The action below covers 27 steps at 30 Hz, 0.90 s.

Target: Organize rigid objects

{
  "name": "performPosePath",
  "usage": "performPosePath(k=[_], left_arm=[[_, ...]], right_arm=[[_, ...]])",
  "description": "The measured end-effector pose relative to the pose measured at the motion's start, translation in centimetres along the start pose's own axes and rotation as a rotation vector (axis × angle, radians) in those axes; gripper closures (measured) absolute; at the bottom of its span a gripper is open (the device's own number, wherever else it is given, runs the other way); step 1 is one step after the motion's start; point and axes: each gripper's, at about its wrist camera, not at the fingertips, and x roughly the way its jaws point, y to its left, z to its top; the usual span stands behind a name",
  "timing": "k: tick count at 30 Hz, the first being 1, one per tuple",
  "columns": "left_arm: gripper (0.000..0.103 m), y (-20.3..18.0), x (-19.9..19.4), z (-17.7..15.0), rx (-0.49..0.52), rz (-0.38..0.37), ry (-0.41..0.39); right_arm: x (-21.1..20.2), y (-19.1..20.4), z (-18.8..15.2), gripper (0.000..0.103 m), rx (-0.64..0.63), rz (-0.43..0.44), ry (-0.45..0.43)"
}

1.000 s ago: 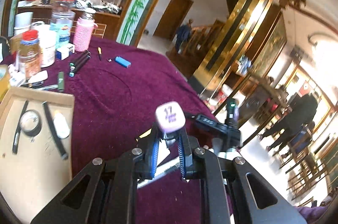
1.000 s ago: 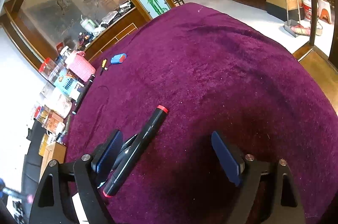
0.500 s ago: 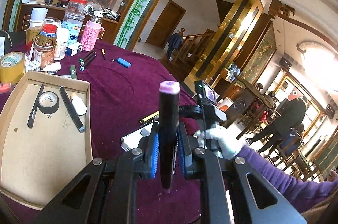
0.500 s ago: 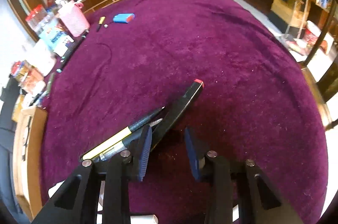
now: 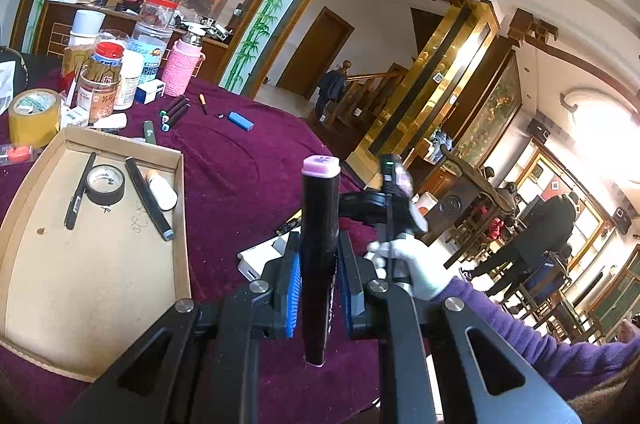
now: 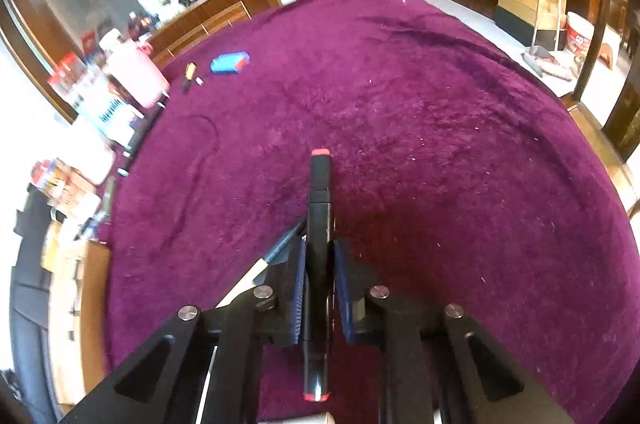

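My left gripper is shut on a black marker with a pink cap, held upright above the purple tablecloth just right of the cardboard tray. In the tray lie a black tape roll, a black marker, a pen and a small white object. My right gripper is closing; its blue pads press on a black marker with red ends, which runs along the fingers. A yellow pencil lies just left of it. A white-gloved hand holds the right gripper.
Jars, bottles and a pink-sleeved flask crowd the table's back left, with a yellow tape roll, loose markers and a blue lighter. A white box lies near my left fingers. People stand far right.
The right jaws went from wide open to closed on the red-ended marker, which now lies in line with the fingers. The left gripper carried the pink-capped marker closer to the tray.
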Motion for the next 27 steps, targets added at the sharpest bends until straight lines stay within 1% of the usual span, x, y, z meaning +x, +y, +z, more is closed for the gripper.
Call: performPosePath(k=[5,8,11,13,16,17,21,25,27], left_arm=[[0.087,0.2,0.4,-0.2,-0.020,-0.007,0.008],[0.087,0.4,0.9,-0.3,-0.030,-0.019,0.019],[0.087,0.5,1.2,-0.3,-0.041,-0.022,0.027],[0.087,0.6,1.3,-0.4,-0.049,-0.021,0.028],[0.087,0.7,1.3,-0.5,-0.056,-0.010,0.026],[0.087,0.9,1.2,-0.5,-0.064,-0.006,0.023],[0.087,1.9,0.3,-0.2,-0.091,0.015,0.003],[0.087,2.8,-1.1,0.1,-0.101,0.057,-0.026],[0.087,3.9,-1.9,0.3,-0.124,0.075,-0.040]], right_arm=[[-3.7,0.5,-1.5,0.088,-0.053,0.066,-0.052],[-5.5,0.9,-2.9,0.088,-0.074,0.123,-0.067],[-7.2,2.0,-4.4,0.087,-0.105,0.178,-0.085],[-8.3,3.1,-5.1,0.087,-0.137,0.198,-0.107],[-9.5,4.7,-5.9,0.089,-0.176,0.255,-0.121],[-9.7,5.1,-6.0,0.091,-0.190,0.263,-0.125],[-11.3,7.2,-6.8,0.091,-0.245,0.315,-0.139],[-12.8,9.9,-7.6,0.091,-0.308,0.384,-0.156],[-13.3,11.4,-7.9,0.090,-0.340,0.414,-0.152]])
